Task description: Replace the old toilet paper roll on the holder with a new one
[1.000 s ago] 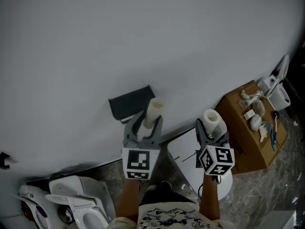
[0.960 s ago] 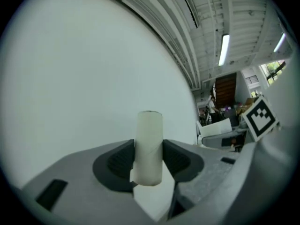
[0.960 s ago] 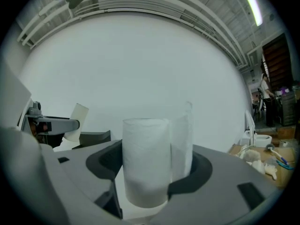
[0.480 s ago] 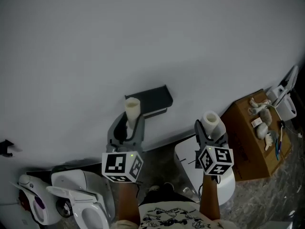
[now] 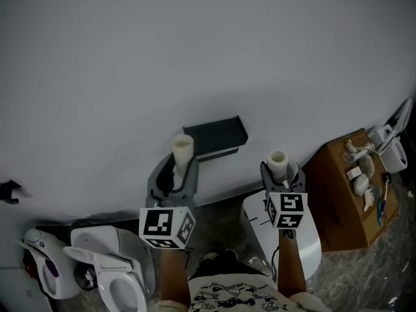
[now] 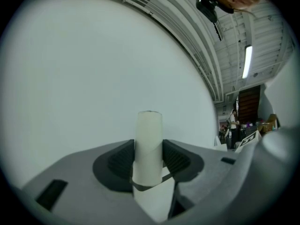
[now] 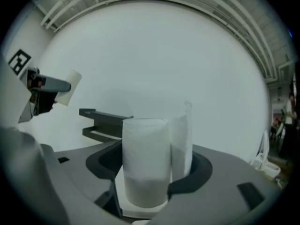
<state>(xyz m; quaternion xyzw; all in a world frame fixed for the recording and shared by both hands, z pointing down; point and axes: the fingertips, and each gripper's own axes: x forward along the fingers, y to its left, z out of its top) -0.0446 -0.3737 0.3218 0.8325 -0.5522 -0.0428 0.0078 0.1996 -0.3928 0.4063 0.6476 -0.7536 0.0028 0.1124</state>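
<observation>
The swap looked about half done. The dark holder [image 5: 218,135], fixed low on the wall [image 5: 195,51] not far above the floor, showed no roll on it. The left gripper [image 5: 177,171] had its jaws clamped on the bare cardboard core [image 5: 182,149] of the old roll, upright and just left of the holder's left end. In the left gripper view both pads pressed the core's sides. The right gripper [image 5: 281,174] stood to the right of the holder and apart from it. Its jaws were closed on the new toilet paper roll [image 7: 145,158], which also stood upright, with a loose tail of paper [image 7: 182,135] beside it. By my judgement, what remained was to fit the new roll on the holder and get rid of the core. As for containers, a cardboard box [image 5: 338,207] stood on the floor at the right by the foot of the wall. It had small pale items lying on its closed top, and its inside could not be seen. A white toilet [image 5: 114,275] sat at the lower left with its seat raised, and nothing could be made out in the bowl.
</observation>
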